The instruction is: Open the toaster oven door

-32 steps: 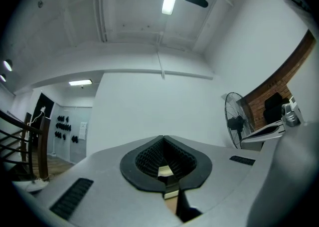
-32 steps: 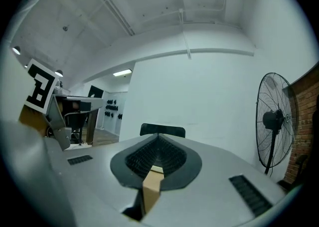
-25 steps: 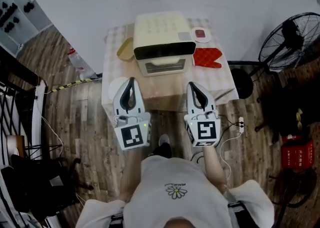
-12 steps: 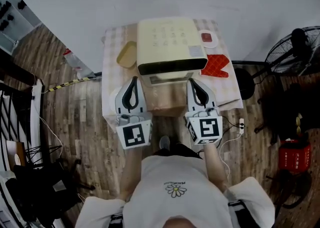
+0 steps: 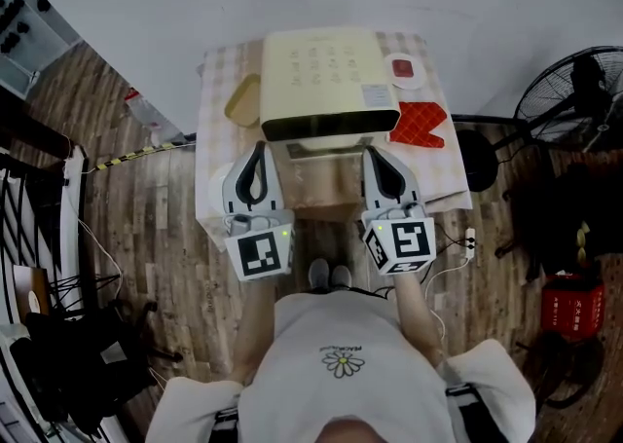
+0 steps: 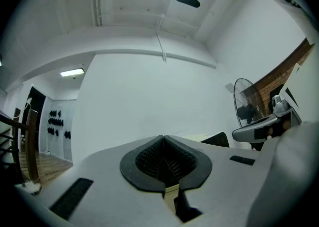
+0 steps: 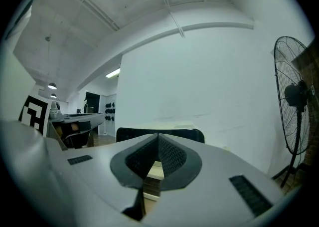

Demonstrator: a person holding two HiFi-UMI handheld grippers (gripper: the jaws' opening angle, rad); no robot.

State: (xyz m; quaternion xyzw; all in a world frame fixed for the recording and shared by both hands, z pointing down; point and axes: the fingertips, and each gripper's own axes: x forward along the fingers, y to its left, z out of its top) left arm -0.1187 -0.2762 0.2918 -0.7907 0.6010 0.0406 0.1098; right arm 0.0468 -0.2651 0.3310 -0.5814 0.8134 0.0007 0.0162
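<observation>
Checked table (image 5: 216,139) bears one toaster oven (image 5: 326,81), one red mitt (image 5: 419,125).

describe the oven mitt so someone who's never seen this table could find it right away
Start at the small table with the checked cloth, where a cream toaster oven sits in the middle. In the head view, the oven mitt lies flat just right of the oven's front corner. It alone is all bright red: the disc behind it is mostly white, and the dish across the oven is tan.

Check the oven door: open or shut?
Shut: the door stands upright against the oven, nothing folded down onto the table.
</observation>
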